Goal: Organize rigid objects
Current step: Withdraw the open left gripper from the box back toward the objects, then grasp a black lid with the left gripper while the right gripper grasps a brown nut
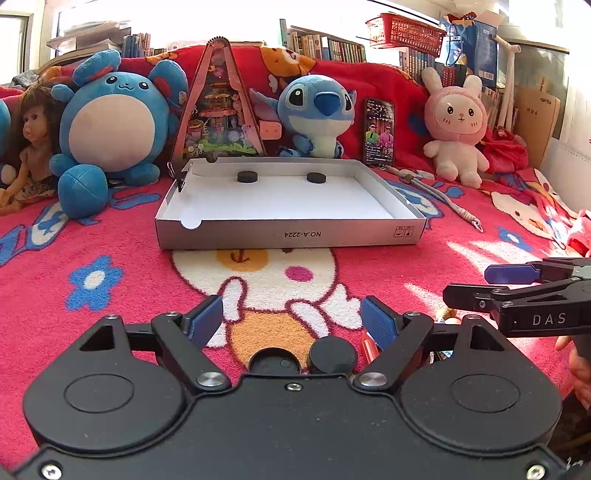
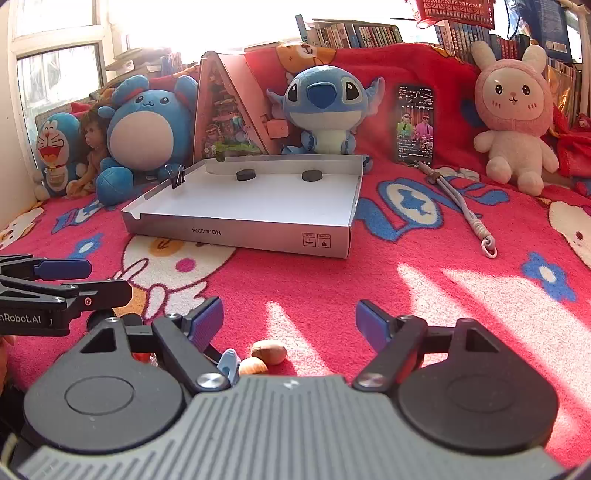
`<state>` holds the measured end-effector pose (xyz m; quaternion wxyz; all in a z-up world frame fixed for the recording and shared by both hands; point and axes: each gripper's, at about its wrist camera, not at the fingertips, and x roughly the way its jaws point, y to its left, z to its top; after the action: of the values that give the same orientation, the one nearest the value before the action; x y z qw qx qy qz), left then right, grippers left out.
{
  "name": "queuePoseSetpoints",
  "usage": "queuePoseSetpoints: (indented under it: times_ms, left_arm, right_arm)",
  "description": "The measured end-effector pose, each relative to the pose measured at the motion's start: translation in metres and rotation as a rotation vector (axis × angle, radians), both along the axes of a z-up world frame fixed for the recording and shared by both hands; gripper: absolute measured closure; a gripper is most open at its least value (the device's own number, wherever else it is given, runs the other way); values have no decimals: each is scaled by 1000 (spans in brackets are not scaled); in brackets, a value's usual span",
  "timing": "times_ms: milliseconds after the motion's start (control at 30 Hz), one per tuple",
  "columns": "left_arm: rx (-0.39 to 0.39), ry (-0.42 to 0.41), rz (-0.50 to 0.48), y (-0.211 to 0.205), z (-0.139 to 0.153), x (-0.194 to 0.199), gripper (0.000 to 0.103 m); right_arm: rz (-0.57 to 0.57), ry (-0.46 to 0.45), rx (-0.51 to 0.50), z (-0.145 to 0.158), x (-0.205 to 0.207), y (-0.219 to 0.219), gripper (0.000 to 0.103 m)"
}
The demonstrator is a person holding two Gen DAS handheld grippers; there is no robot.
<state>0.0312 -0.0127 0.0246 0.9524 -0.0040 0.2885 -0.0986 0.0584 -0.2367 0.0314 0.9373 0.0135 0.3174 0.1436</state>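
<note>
Well short of the box [image 1: 288, 232], a black disc [image 1: 333, 353] lies between the left gripper's [image 1: 291, 317] wide, empty jaws.

Blanket [image 1: 424, 258]: pink-red, white cartoon rabbit, blue flowers, blue lettering.
Box [image 1: 291, 234]: silver-grey outside, white inside, black print "NO.A-2224" upside down.
Two discs [image 1: 248, 177] in box: black.
Third disc [image 1: 333, 355] near left hand-held gripper [image 1: 291, 321]: black.
Both hand-held grippers: black bodies, blue ribbed pads; right hand-held gripper [image 2: 290, 319] has grey ribbed housing.
Nuts [image 2: 269, 352]: brown.
Clip [image 2: 177, 177]: black.
Stitch plush [image 1: 317, 110]: blue, pale belly.
Round plush [image 1: 114, 122]: blue, beige belly.
Bunny [image 1: 456, 129]: pink, white.
Basket [image 1: 404, 31]: red.
</note>
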Motion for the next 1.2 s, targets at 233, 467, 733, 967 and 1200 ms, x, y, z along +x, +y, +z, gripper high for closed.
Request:
queuePoseSetpoints:
  times_ms: [233, 467, 733, 967, 1200]
  left_arm:
    - [8, -28, 14, -3, -6, -11, 22]
    - [45, -19, -2, -2, -8, -20, 22]
    - [64, -4, -31, 4, -10, -30, 30]
    - [73, -14, -31, 8, -10, -38, 57]
    - [121, -26, -16, 6, -11, -38, 66]
  right_arm:
    - [-12, -1, 0, -5, -14, -5, 16]
    - [-4, -2, -14, -6, -23, -7, 16]
    - [30, 8, -54, -11, -29, 1, 16]
    - [44, -14, -94, -13, -35, 7, 27]
    - [55, -16, -125, -14, -35, 12, 54]
